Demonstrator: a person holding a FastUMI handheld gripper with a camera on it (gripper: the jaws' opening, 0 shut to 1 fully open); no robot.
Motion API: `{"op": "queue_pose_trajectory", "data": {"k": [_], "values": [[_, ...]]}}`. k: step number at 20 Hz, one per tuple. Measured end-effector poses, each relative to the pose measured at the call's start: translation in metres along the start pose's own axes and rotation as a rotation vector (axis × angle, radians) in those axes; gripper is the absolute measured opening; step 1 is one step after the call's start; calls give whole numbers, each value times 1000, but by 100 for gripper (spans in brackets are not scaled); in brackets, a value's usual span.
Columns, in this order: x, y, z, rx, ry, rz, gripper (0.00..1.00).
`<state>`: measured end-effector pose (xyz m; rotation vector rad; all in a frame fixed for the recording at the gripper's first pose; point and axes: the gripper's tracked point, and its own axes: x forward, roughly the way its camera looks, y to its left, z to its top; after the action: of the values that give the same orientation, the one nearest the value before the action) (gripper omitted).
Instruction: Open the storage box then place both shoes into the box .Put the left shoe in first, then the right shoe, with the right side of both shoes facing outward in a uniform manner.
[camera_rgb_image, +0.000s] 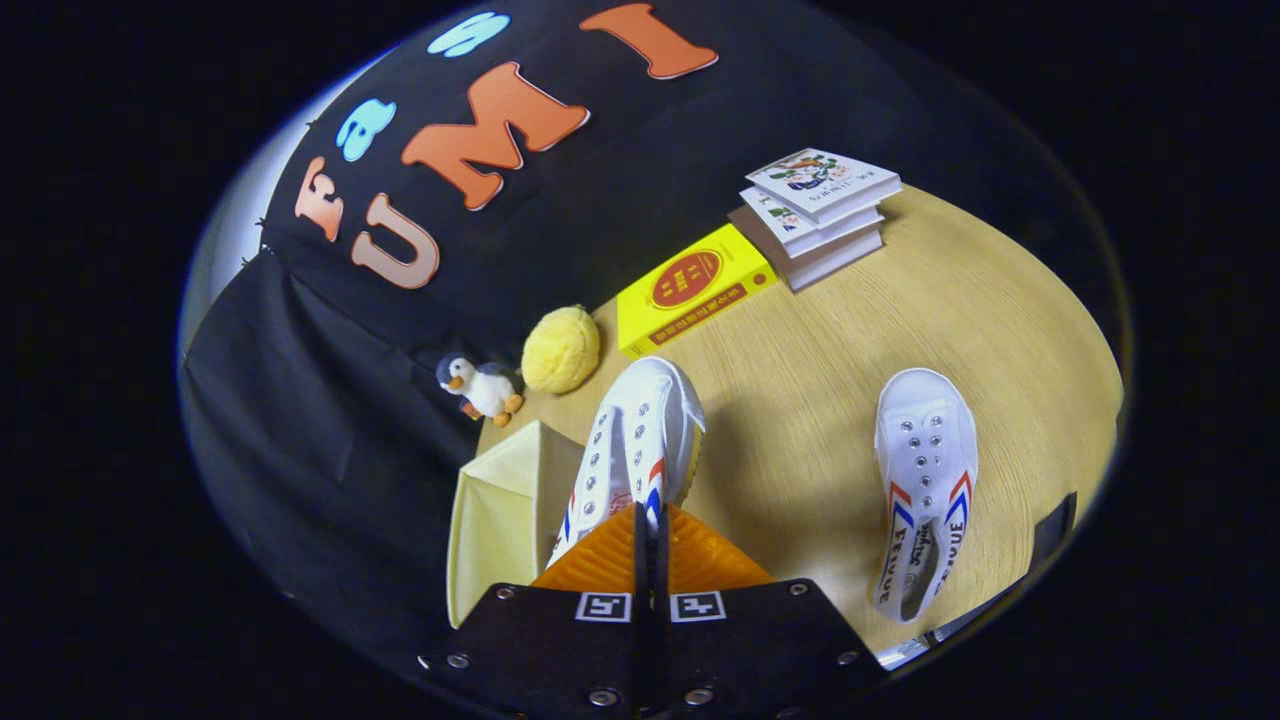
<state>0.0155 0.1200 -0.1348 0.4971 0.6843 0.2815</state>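
Pale wooden counter (860, 330) carried a white canvas shoe (925, 490) at two o'clock; the tongs (650, 530), nearly closed, pinched another white canvas shoe (640, 440) above a pale yellow box (505, 510).

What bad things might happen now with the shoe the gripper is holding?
1. The gripper pinches only a thin edge of the white canvas shoe with red and blue stripes, so it might slip out.
2. That hanging shoe could bump the pale yellow storage box beside it.
3. The second white canvas shoe lies apart on the wooden table, so the order could get mixed up.
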Motion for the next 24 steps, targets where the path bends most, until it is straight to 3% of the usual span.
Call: {"op": "queue_pose_trajectory", "data": {"k": [2, 4, 5, 7, 9, 10, 11, 15, 19, 24], "values": [[-5, 25, 6, -54, -33, 38, 0], [12, -20, 2, -159, -33, -119, 0], [19, -41, 3, -137, -55, -164, 0], [25, -50, -15, -24, -45, -147, 1], [19, -73, -30, -36, 3, -170, 2], [22, -89, -39, -85, 29, -211, 11], [23, -97, -45, -136, 57, -244, 27], [41, -88, -76, -280, 229, -233, 56], [65, -92, -101, -354, 397, -248, 67], [83, -99, -106, -411, 464, -263, 69]]}}
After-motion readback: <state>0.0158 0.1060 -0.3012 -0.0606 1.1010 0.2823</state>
